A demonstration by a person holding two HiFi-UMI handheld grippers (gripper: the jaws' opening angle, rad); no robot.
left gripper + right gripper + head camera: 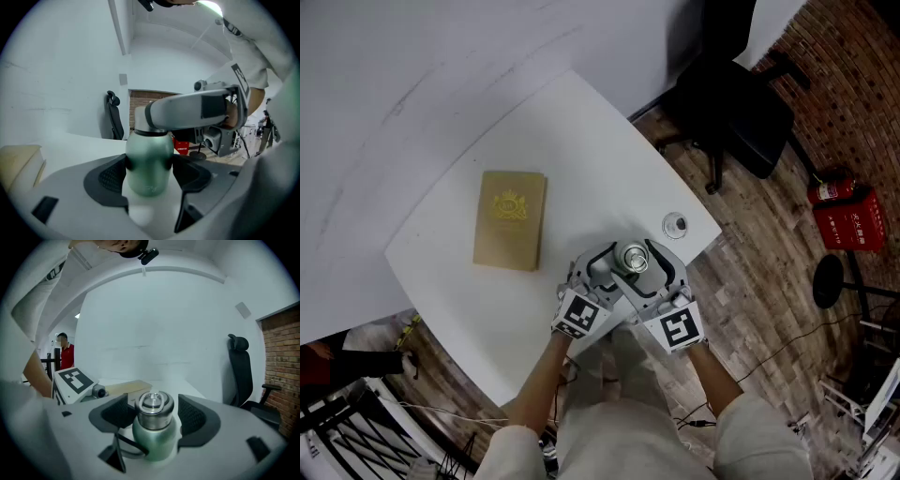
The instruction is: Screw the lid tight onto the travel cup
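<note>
Axis: travel cup [633, 259] stands upright, long axis vertical, lid [153, 409] on top.
Look: matte green body, steel-coloured lid (a ring on its top).
Place: near edge of white table [581, 141], well right of tan book [510, 219].
Left gripper [149, 171]: pads clamp the green body.
Right gripper [153, 416]: jaws spread beside the lid, not pressing.

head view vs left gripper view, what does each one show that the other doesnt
Only the head view: the top face of the lid, a small round object near the table edge, and the book cover with its gold emblem.

Only the left gripper view: the left hand-held gripper with its pads pressed on the green side of the travel cup.

Both: the travel cup, the right hand-held gripper around the lid, part of the book, the black office chair.
</note>
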